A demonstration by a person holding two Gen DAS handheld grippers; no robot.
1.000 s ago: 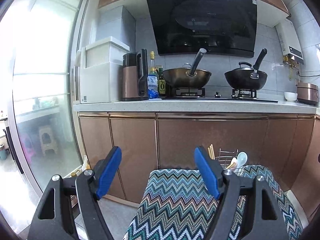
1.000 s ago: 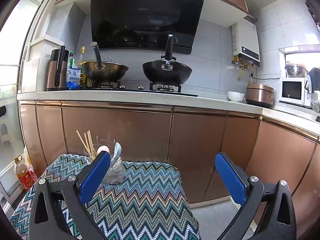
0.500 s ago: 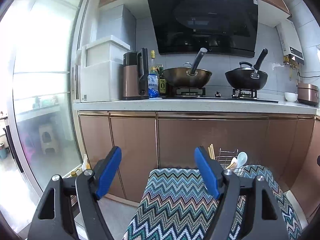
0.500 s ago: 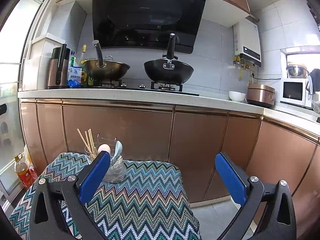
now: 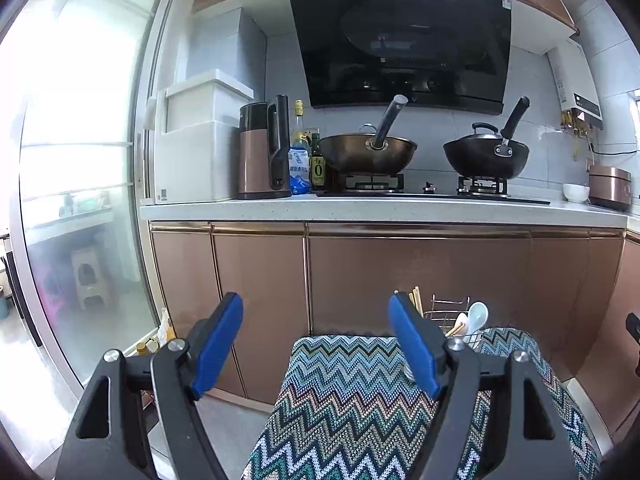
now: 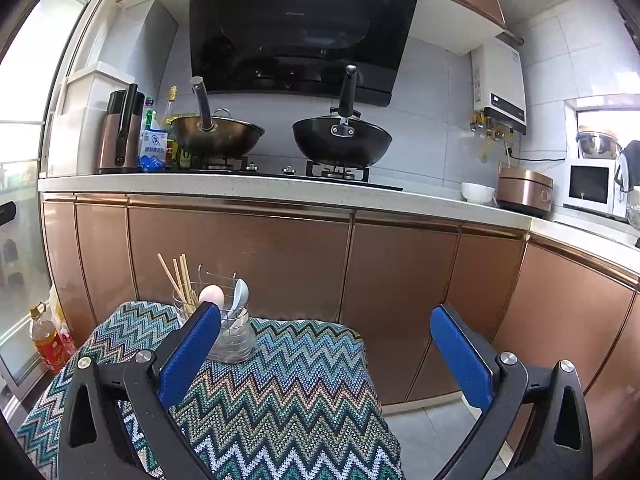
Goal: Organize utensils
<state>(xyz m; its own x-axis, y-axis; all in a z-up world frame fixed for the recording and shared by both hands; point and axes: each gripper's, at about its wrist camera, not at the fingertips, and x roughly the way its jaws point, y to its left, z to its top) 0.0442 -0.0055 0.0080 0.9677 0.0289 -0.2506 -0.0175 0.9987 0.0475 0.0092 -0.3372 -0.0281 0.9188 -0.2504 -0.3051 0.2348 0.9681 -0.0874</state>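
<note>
Both the left gripper (image 5: 316,344) and right gripper (image 6: 326,354) hover with jaws spread, empty; chopsticks (image 6: 176,278) and spoons (image 6: 240,294) stand in the holder (image 6: 232,340), fitting sorting finished or about to start.

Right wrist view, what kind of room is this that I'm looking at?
A home kitchen, most likely. A black wok and a bronze wok sit on a gas hob under a dark range hood, and a microwave stands on the counter above copper-coloured cabinets.

"0" on dark bottle (image 5: 318,168)
</note>
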